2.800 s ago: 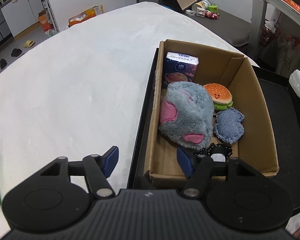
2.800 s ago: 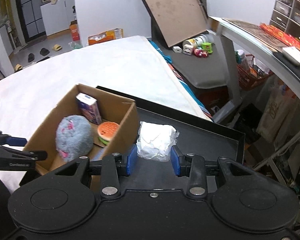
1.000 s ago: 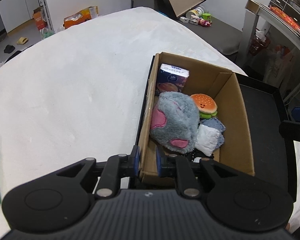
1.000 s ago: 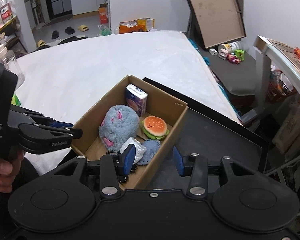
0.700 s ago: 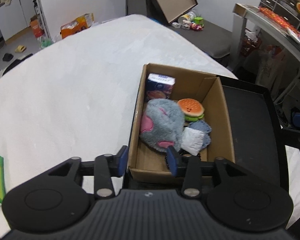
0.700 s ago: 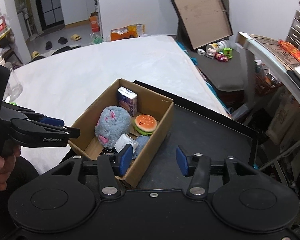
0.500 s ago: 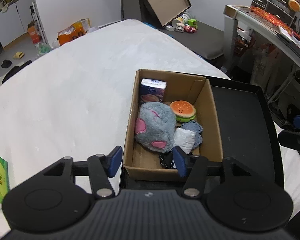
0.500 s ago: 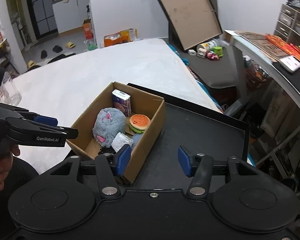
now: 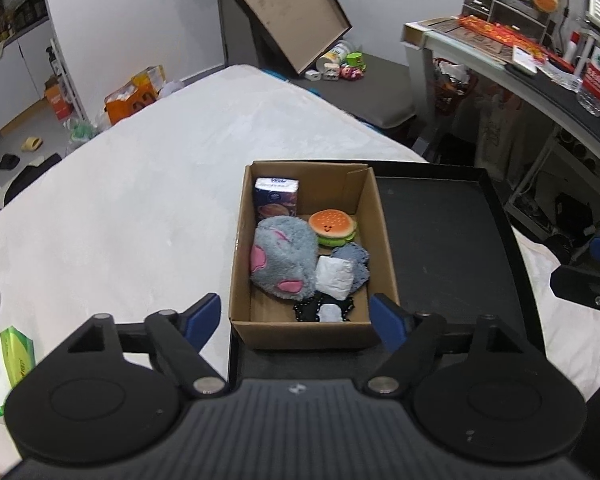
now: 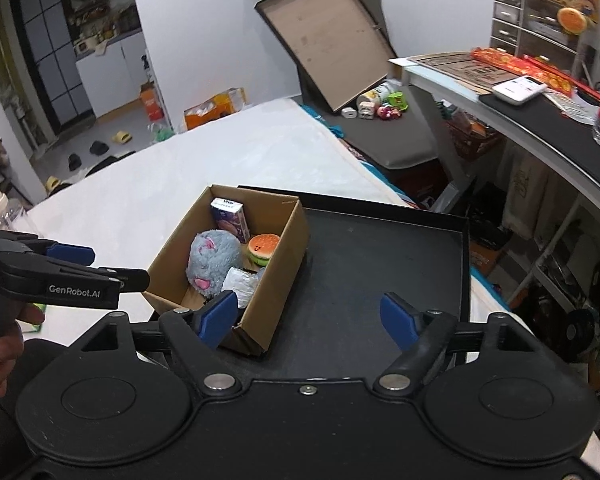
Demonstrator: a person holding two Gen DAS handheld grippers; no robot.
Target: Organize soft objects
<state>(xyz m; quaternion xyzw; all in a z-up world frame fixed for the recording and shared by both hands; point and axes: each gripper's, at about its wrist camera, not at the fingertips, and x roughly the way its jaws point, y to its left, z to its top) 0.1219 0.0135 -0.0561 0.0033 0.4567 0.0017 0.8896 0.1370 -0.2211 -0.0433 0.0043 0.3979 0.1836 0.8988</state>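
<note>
We work over a white bed (image 9: 132, 208) in a cluttered room. On its black tray (image 9: 444, 240) the cardboard box (image 9: 306, 332) holds the plush toys (image 9: 282, 260). Our left gripper (image 9: 296, 320) and right gripper (image 10: 310, 318) have just been opening, both spread and empty.

Brown cardboard box (image 9: 312, 332), grey plush (image 9: 282, 258) with pink patches, orange burger toy (image 9: 333, 226), black tray (image 9: 440, 240)

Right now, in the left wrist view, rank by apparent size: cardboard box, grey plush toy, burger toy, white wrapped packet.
1. Brown cardboard box
2. Grey fluffy plush toy
3. Orange burger toy and white wrapped packet: alike, unranked.
</note>
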